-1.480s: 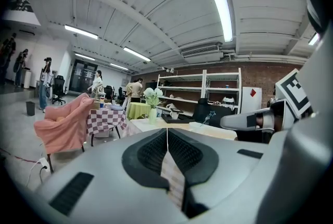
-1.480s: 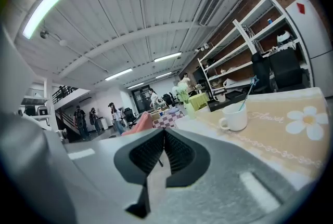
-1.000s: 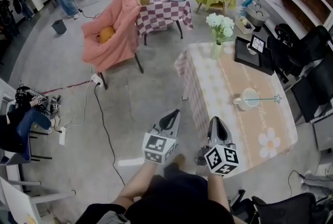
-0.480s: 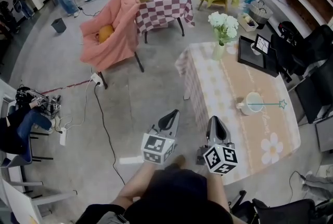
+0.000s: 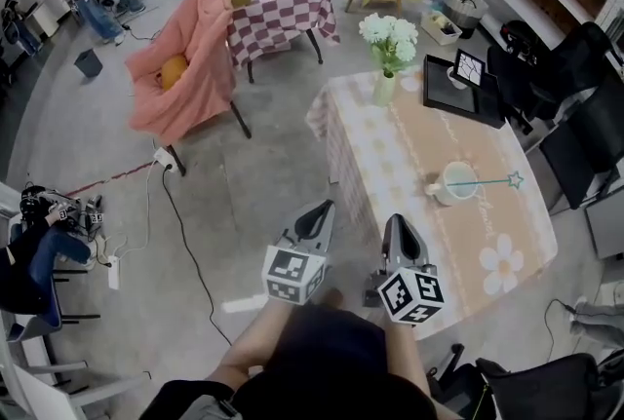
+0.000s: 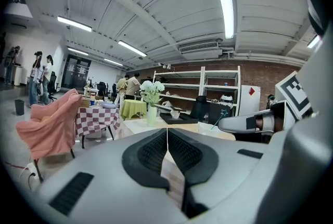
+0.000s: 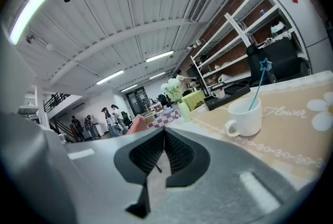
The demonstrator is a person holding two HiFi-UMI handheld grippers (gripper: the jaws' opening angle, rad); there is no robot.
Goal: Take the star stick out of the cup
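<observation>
Standing right of centre in the head view, the white ceramic cup (image 5: 454, 182) holds the thin teal star-tipped stick (image 5: 490, 181), which leans rightward over the beige flower-print surface (image 5: 409, 131). Lower in the frame, the left tool (image 5: 323, 210) and right tool (image 5: 397, 222) are both clenched on nothing, apart from the cup.

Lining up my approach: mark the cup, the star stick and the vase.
cup (image 7: 243, 118), right gripper view, side wall
star stick (image 5: 514, 179), head view, the star tip
vase (image 5: 384, 89), head view, its body
</observation>
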